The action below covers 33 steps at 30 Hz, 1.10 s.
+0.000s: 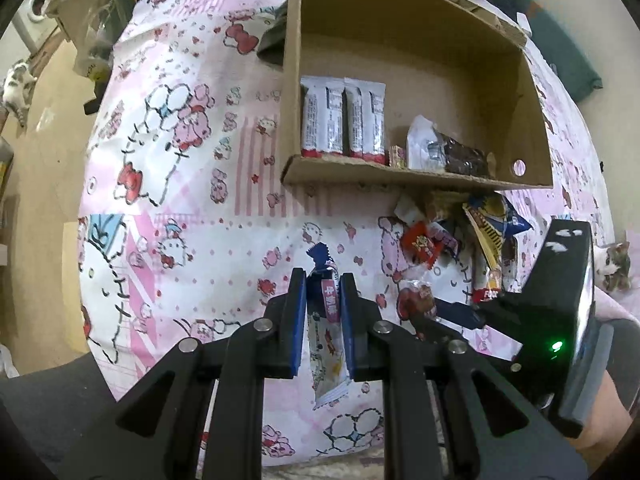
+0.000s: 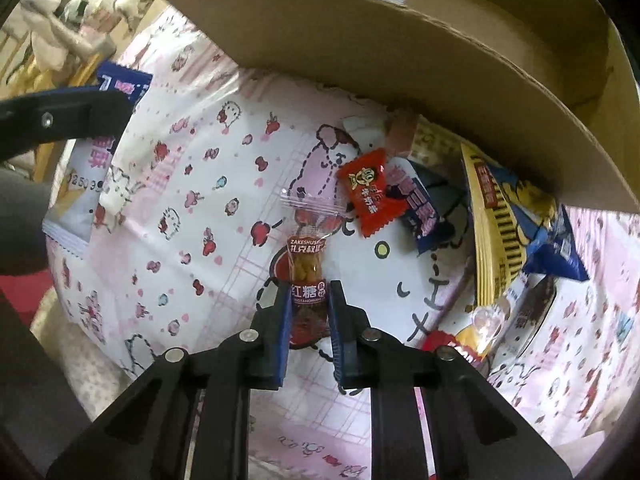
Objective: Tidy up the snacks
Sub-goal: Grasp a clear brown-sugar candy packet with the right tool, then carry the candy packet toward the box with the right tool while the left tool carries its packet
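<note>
My left gripper (image 1: 322, 280) is shut on a long white and blue snack packet (image 1: 328, 344) and holds it above the bed sheet. My right gripper (image 2: 310, 286) points down, shut on a clear-wrapped brown snack packet (image 2: 306, 264) that lies on the sheet. A cardboard box (image 1: 400, 176) stands beyond, with two grey-white bars (image 1: 344, 120) and a dark brown packet (image 1: 464, 156) inside. Loose snacks are piled in front of its near wall: a red candy packet (image 2: 368, 192) and a blue and yellow packet (image 2: 512, 232).
A pink cartoon-print sheet (image 1: 200, 200) covers the bed. One cat (image 1: 612, 264) sits at the right edge of the bed and another cat (image 1: 16, 84) is on the floor at the far left. The box wall (image 2: 400, 52) overhangs the snack pile.
</note>
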Available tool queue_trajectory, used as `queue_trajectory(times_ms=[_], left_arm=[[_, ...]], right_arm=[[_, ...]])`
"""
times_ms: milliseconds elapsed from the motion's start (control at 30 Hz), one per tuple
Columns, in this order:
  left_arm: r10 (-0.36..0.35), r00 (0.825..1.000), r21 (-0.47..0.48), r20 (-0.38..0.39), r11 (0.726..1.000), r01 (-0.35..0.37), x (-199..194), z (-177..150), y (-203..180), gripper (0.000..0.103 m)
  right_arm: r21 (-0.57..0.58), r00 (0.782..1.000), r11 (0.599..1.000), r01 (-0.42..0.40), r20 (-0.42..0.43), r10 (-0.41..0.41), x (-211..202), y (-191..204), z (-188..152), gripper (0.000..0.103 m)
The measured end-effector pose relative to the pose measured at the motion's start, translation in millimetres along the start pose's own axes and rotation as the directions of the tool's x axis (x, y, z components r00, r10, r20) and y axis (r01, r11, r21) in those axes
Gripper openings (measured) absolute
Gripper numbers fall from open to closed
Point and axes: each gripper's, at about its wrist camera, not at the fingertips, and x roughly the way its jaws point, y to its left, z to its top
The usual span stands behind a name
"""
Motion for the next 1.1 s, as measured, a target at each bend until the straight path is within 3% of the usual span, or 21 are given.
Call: queue_trajectory(times_ms=[400, 733, 833, 1100], left_arm=[[0.016, 0.998, -0.013, 0.055, 1.0, -0.015, -6, -1, 5, 0.013], [0.04, 0.992, -0.011, 0.117, 0.999, -0.039, -14, 0, 4, 0.013], [-0.007, 0.989, -0.02, 0.15, 1.0, 0.01, -35, 2, 2, 0.013], [-0.037, 0.955, 0.031, 0.296, 0.999, 0.029, -93, 42, -11, 0.013]], right_arm=[[0.079, 0.993, 0.996, -0.042, 0.115, 0.033, -33, -29, -3, 0.018], [0.159, 0.953, 0.971, -0.179, 0.272, 0.132, -87, -53, -12, 0.018], [0.165, 0.927, 0.961, -0.224, 0.341, 0.158, -103, -55, -10, 0.018], [0.181, 0.828, 0.937, -0.298, 0.537, 0.16, -166, -83, 6, 0.018]])
